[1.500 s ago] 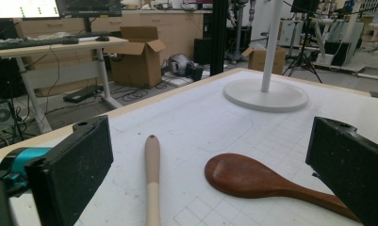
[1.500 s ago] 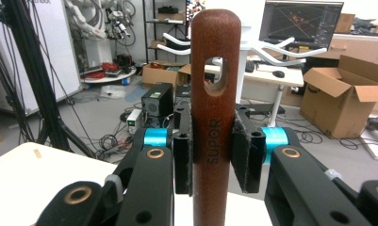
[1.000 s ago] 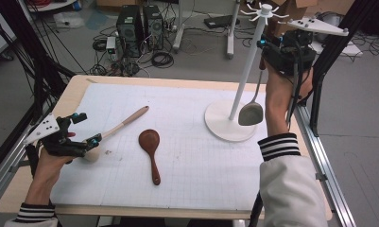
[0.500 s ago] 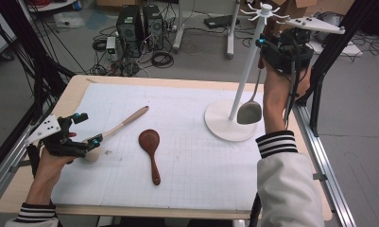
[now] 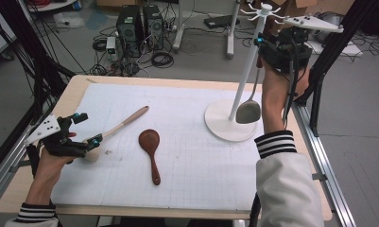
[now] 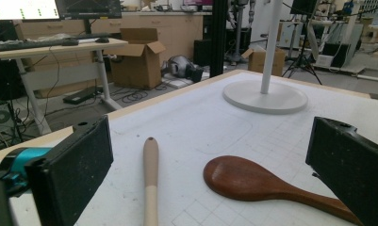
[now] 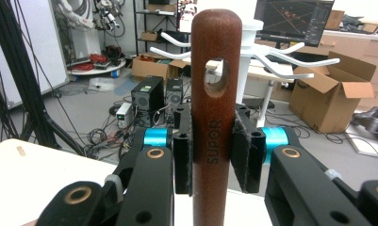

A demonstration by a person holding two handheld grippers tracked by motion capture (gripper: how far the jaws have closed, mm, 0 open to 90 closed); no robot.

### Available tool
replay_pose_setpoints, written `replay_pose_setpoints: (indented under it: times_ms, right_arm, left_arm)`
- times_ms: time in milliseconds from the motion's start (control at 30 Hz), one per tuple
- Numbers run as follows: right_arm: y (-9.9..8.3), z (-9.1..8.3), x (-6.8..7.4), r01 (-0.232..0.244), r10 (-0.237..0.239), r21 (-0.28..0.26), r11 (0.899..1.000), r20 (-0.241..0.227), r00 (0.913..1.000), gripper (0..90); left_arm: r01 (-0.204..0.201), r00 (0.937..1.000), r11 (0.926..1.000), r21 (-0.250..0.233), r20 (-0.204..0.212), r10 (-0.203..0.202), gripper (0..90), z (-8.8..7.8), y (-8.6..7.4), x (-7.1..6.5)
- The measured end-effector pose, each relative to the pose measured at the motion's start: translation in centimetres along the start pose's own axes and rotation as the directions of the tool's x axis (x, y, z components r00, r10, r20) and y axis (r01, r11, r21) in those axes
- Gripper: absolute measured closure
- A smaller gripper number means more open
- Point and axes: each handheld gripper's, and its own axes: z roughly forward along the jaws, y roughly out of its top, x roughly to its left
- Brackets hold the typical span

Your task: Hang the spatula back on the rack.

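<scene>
Nothing hung on the tall white hook stand (image 5: 244,80) yet, so the job looked barely begun. The right gripper (image 7: 214,153) held its jaws pinched on the reddish-brown wooden handle (image 7: 215,122) of a grey-headed spatula (image 5: 249,111), lifted upright beside the stand's pole, the handle's hanging hole level with the white prongs (image 7: 290,59) but not hooked on any. Its head dangled just above the stand's round base (image 5: 220,124). The left gripper (image 5: 85,130) rested low at the near left of the table with its jaws spread wide, gripping nothing; a pale wooden spoon (image 5: 118,127) lay between them and a dark brown wooden spoon (image 5: 150,149) just beside, both flat on the white gridded mat (image 5: 187,165) and, by my reckoning, still waiting to be hung. The mat covered a light wooden tabletop (image 5: 76,94). Beyond it stood computer towers (image 5: 140,26), tangled cables on a grey floor, and cardboard boxes (image 6: 135,56).
</scene>
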Motion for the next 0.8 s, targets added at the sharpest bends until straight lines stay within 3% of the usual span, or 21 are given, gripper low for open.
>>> replay_pose_setpoints:
  times_ms: [800]
  right_arm:
    - [0.19, 0.78, 0.58, -0.002, 0.001, 0.027, 1.0, 0.04, 0.9992, 73.1]
  left_arm:
    - [0.0, 0.9999, 1.0, 0.0, 0.014, 0.0, 1.7, 0.27, -0.03, -0.2]
